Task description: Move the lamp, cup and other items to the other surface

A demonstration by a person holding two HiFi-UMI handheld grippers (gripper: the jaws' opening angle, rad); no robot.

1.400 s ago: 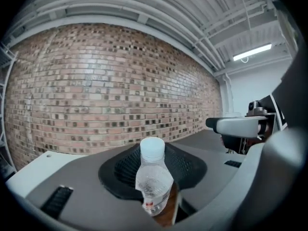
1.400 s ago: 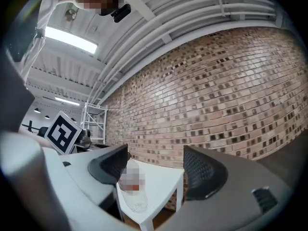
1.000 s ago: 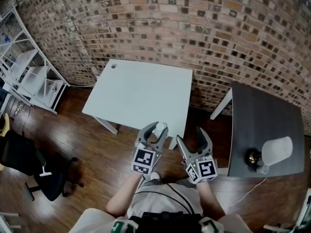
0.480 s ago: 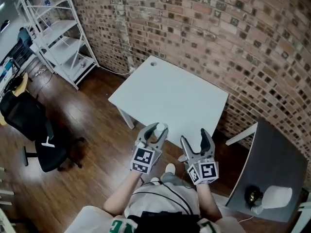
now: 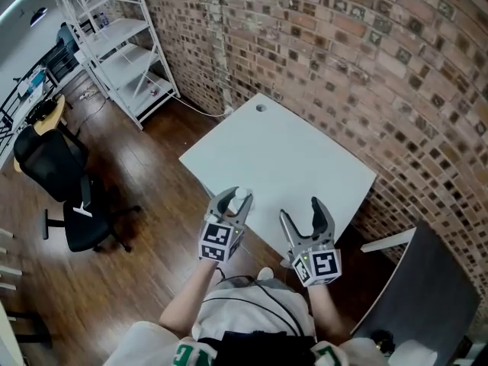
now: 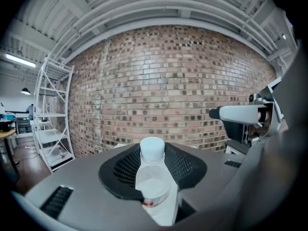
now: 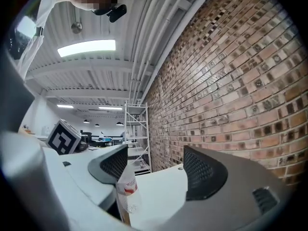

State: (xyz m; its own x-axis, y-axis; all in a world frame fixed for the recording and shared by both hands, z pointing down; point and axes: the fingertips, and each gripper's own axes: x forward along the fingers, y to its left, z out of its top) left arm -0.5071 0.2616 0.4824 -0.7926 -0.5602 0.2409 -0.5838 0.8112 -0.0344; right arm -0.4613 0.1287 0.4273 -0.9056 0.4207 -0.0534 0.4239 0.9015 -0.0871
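Observation:
My left gripper [image 5: 233, 198] is shut on a small clear bottle [image 5: 242, 196] with a white cap. In the left gripper view the bottle [image 6: 154, 177] stands upright between the black mesh pads, and my left gripper [image 6: 154, 172] faces the brick wall. My right gripper [image 5: 299, 210] stands open beside it with nothing between its fingers. Both hang over the near edge of the white table [image 5: 282, 158]. In the right gripper view my right gripper [image 7: 156, 165] looks across that white table [image 7: 159, 191], with the bottle [image 7: 126, 189] at its left. The lamp's white shade [image 5: 415, 353] shows on the grey table [image 5: 427, 288].
A brick wall [image 5: 366, 59] runs behind both tables. A white metal shelf rack [image 5: 114, 44] stands at the far left and a black office chair [image 5: 65, 197] on the wooden floor to the left. A gap of floor separates the two tables.
Both grippers have swung left, from the gap between the tables to the white table's near edge. The bottle stays in the left jaws. The grey table and lamp slid to the lower right corner.

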